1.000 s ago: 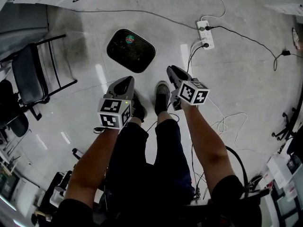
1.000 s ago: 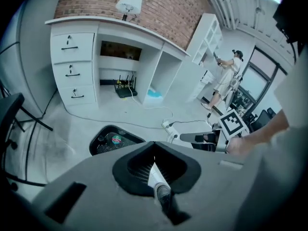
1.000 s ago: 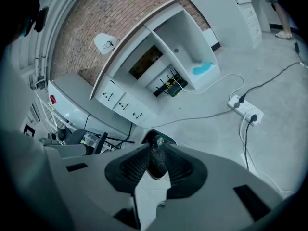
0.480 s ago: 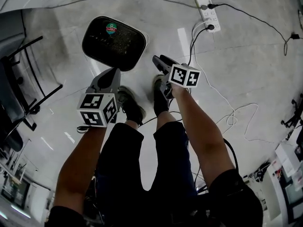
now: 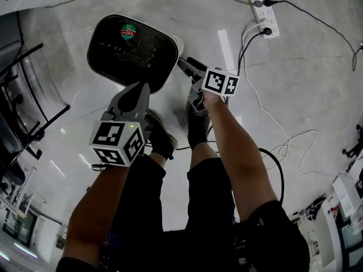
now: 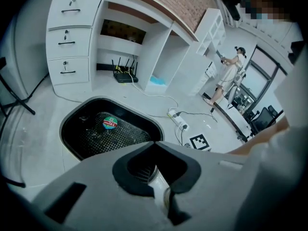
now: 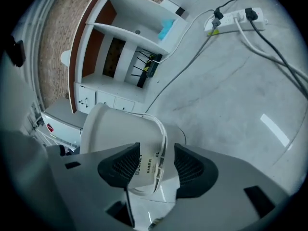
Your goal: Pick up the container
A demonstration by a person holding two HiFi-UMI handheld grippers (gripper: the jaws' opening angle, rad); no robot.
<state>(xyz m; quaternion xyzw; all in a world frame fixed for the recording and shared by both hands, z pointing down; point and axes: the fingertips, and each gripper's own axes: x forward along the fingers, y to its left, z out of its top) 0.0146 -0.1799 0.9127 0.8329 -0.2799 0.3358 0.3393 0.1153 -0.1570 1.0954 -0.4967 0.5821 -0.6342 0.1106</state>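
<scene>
Container sits upright on the floor, just ahead of the person's shoes: white outer wall, dark perforated inside, round red-green sticker at the bottom. Left tool has its jaws fully together with nothing in them, tip over the container's near rim; whether it touches isn't clear. Right tool is at the container's right edge. Its jaws have just been opening and now stand wide, with the white wall and handle mount between the pads. Right pad is clear of the wall, so no grip. Power strip lies well apart at the far right, cables trailing off it. The left gripper view shows a white drawer unit behind the container.
</scene>
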